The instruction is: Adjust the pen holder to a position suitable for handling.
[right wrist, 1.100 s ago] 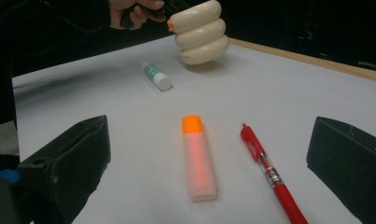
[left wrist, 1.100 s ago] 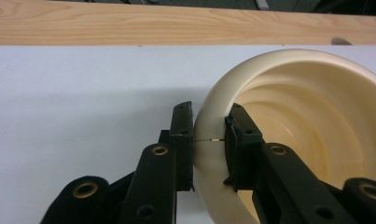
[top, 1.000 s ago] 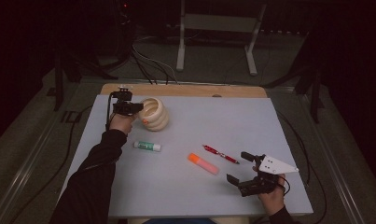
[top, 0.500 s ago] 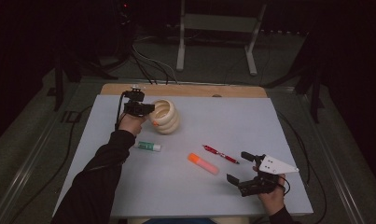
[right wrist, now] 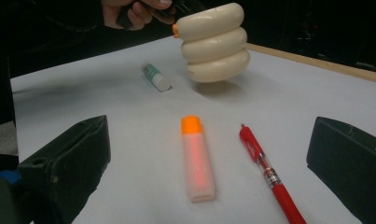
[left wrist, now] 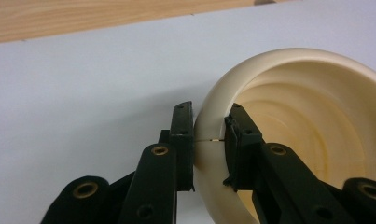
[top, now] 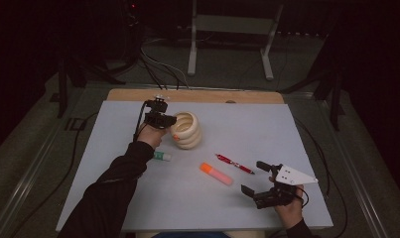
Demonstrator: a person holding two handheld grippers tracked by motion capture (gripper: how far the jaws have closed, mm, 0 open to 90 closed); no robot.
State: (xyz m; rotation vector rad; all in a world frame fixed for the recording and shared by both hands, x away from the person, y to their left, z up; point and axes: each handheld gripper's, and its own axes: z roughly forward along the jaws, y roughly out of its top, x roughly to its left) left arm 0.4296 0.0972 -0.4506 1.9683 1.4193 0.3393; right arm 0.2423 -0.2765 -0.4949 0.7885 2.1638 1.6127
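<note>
Dark floor, loose cables and a pale metal stand [top: 232,29] surround a grey-white surface [top: 113,198] whose far edge shows a strip of bare wood.

On the left side, toward the far edge, the left hand-held gripper [top: 168,120] is clamped on the rim of a cream ribbed cup [top: 187,130]. In the left gripper view one black pad sits on the outside of the cup's wall [left wrist: 209,154] and the other inside the mouth, both pressed against the thick rim. The right gripper view shows the cup [right wrist: 215,42] as three stacked rounded rings, tilted, with its base clear of the surface and a soft shadow beneath it; the hand that bears the gripper shows just beside its top.

A small glue stick [top: 162,156] with a green band lies on the surface just on the near side of the cup, close to the person's left sleeve [top: 113,188]. Nearer the middle lie an orange highlighter [top: 216,174] and a red pen [top: 234,164], side by side but apart, both angled across the surface.

At the near right, the right hand-held gripper [top: 257,178] rests low over the surface with its jaws wide apart and nothing between them. In its own view the two black jaws stand at the left and right edges, with the highlighter [right wrist: 198,158] and the pen [right wrist: 267,175] lying in the gap ahead, untouched. A grey three-cornered plate [top: 296,176] tops this gripper.
</note>
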